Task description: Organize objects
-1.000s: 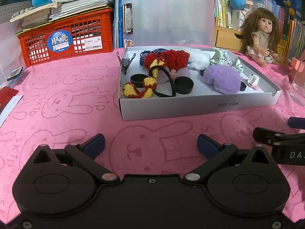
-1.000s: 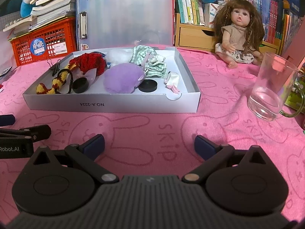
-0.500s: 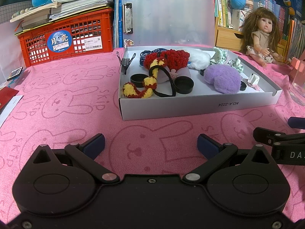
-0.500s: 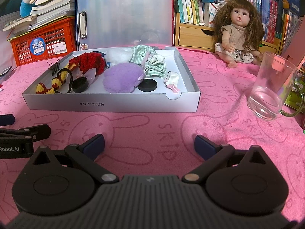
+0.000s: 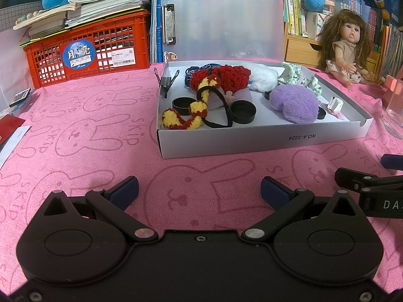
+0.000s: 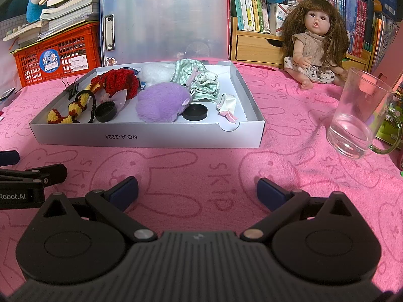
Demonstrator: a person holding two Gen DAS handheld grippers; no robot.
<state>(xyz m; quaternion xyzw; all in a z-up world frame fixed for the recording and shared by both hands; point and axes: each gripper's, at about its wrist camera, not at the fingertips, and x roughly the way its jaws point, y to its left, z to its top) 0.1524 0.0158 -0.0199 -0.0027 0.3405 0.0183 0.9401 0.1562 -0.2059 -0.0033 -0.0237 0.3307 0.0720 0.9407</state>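
Observation:
A shallow white box sits on the pink bunny-print cloth. It holds a red and yellow crochet piece, a purple fluffy scrunchie, black caps, a white fluffy piece, a green checked scrunchie and a black binder clip. My left gripper hovers open over the cloth in front of the box, nothing between its fingers. My right gripper is also open and empty, beside the left one.
A glass mug stands right of the box. A doll sits at the back right before bookshelves. A red crate with books stands back left, a translucent clipboard behind the box. Papers lie at the left edge.

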